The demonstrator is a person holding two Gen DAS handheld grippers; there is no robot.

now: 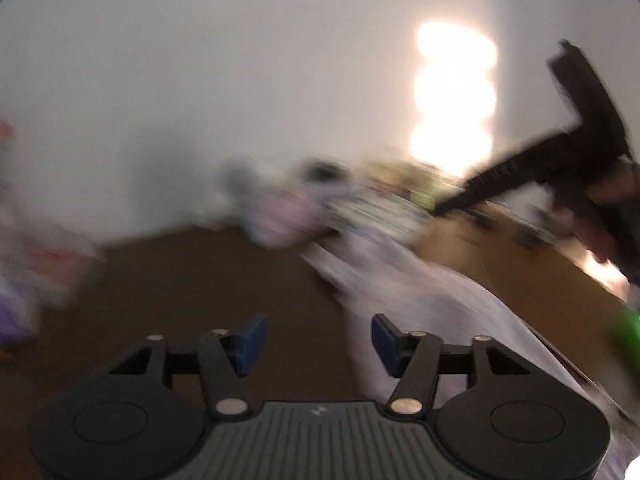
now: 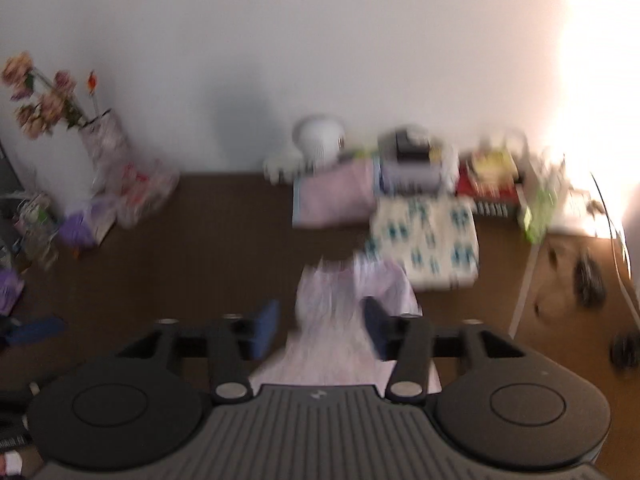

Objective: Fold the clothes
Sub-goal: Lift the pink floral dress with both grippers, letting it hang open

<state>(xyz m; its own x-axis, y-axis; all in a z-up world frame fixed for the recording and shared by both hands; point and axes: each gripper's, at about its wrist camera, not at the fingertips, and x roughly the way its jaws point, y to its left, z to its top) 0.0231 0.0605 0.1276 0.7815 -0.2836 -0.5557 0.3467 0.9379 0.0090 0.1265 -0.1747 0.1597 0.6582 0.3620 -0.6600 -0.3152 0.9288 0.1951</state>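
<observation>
A home room — on the brown table (image 2: 200, 240), flowers in a vase (image 2: 102, 140) at ten o'clock and folded clothes (image 2: 430, 236) at one o'clock — before a white wall (image 2: 280, 40).

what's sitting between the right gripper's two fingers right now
In the right wrist view, the pale lilac garment lies on the brown table in the gap of the open right gripper; whether the blue pads touch it is too blurred to tell.

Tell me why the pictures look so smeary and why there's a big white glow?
Left wrist view: heavy motion blur smears the pale lilac garment and the clutter behind it; a blown-out glare patch whitens the wall. Right wrist view: softer blur, the patterned folded cloth still readable; glare washes out the right edge.
</observation>
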